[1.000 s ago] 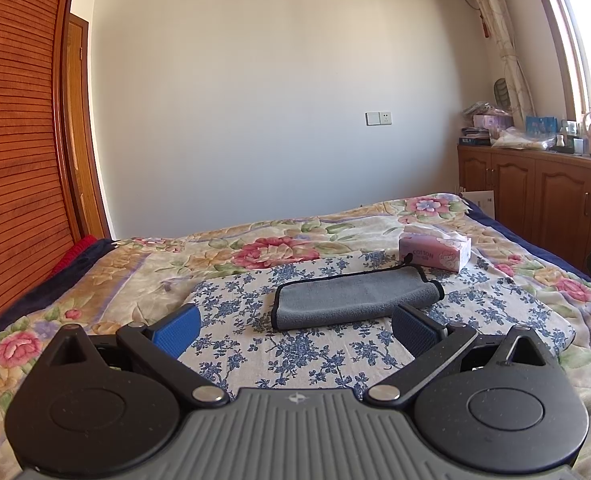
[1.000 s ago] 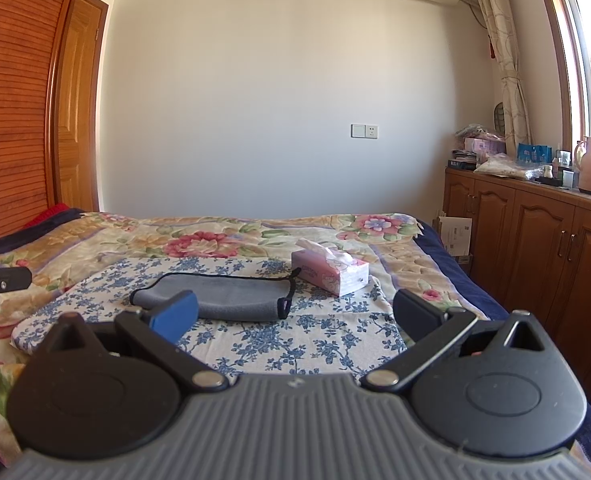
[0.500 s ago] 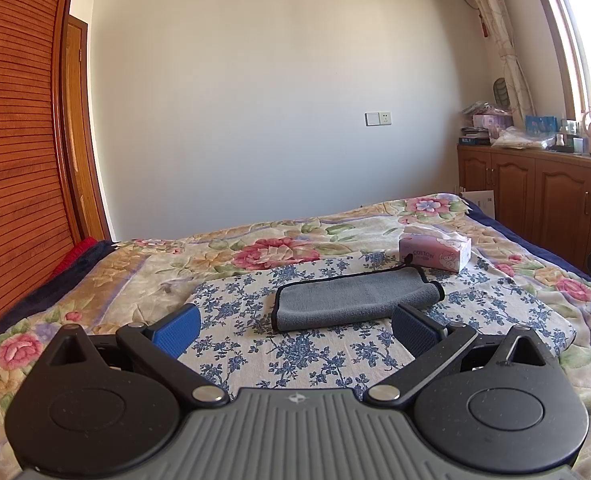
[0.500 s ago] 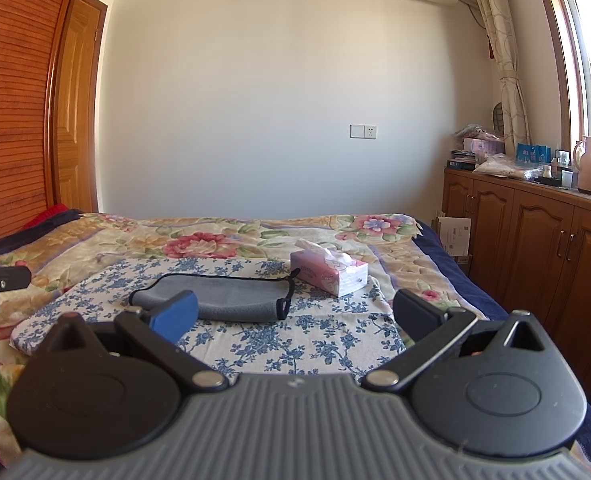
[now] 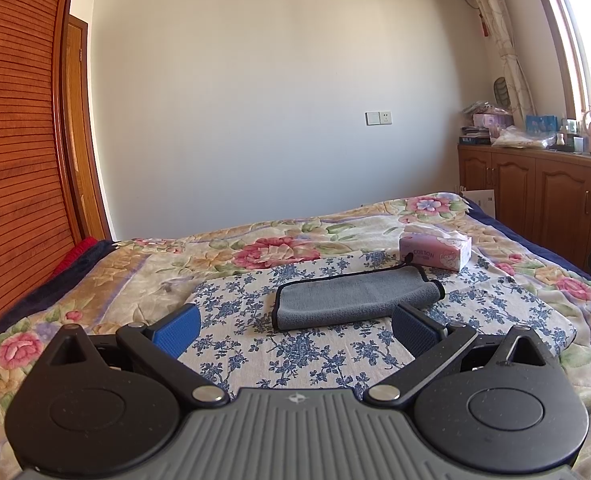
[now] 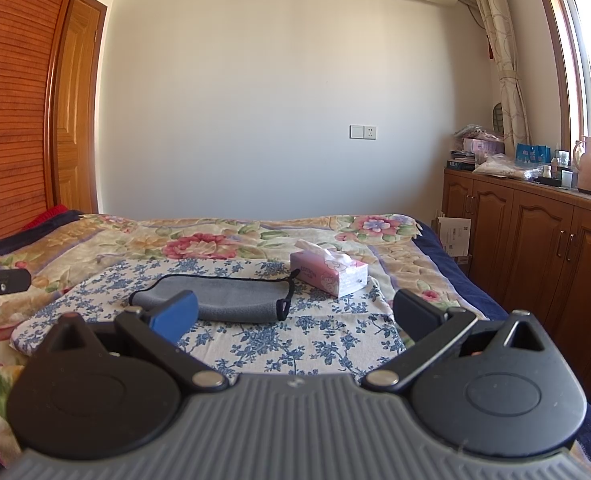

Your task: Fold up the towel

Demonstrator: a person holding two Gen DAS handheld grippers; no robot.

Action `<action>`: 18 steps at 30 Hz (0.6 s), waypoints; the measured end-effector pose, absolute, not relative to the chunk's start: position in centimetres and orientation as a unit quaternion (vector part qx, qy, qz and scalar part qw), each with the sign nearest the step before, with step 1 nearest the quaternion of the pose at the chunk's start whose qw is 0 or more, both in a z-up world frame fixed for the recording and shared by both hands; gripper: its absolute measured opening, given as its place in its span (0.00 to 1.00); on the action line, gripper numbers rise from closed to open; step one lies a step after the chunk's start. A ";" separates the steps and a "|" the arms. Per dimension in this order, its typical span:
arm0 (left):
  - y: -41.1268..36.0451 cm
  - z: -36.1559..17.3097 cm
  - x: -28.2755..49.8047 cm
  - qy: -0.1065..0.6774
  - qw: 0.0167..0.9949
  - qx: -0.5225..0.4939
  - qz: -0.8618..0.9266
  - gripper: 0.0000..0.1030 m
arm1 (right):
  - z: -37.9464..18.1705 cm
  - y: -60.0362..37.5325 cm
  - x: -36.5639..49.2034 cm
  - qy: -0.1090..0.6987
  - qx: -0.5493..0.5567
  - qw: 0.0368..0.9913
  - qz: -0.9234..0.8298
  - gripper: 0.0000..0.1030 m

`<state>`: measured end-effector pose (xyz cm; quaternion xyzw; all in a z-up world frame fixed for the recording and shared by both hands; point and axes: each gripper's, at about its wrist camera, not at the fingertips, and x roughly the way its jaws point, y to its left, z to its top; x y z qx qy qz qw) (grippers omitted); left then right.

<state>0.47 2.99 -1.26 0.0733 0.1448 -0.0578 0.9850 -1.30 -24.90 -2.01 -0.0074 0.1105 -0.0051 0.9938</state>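
Resting on the bed's blue-flowered cloth (image 5: 303,360), the grey towel (image 5: 351,298) already lies doubled into a long, soft band.

Both tools, left tool (image 5: 295,326) and right tool (image 6: 295,314), hover short of it with fingers spread wide, holding nothing. I judge the towel light, limp and plush, with black piping and a small loop near the pink tissue box (image 6: 329,274); its piped corners seem the surest hold, since the middle would sag.

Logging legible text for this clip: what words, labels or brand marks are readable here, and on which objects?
"COTTON": on the near side of the pink tissue box on the bed, left wrist view.
Smaller print on that box: too small to read.
Print on the white cardboard beside the cabinet: blurred.
Boxes on the cabinet top: unreadable.
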 end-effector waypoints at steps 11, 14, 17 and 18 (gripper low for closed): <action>3.0 -1.3 0.5 0.146 0.985 0.074 -0.058 1.00 | -2.0 -24.9 -1.3 0.110 -0.007 0.994 -0.005 1.00; 3.0 -1.3 0.5 0.146 0.985 0.074 -0.058 1.00 | -2.0 -24.9 -1.3 0.109 -0.008 0.994 -0.005 1.00; 3.1 -1.3 0.5 0.146 0.985 0.074 -0.057 1.00 | -2.0 -24.9 -1.3 0.109 -0.008 0.994 -0.005 1.00; 3.1 -1.3 0.5 0.145 0.985 0.074 -0.057 1.00 | -2.0 -24.9 -1.3 0.109 -0.008 0.994 -0.005 1.00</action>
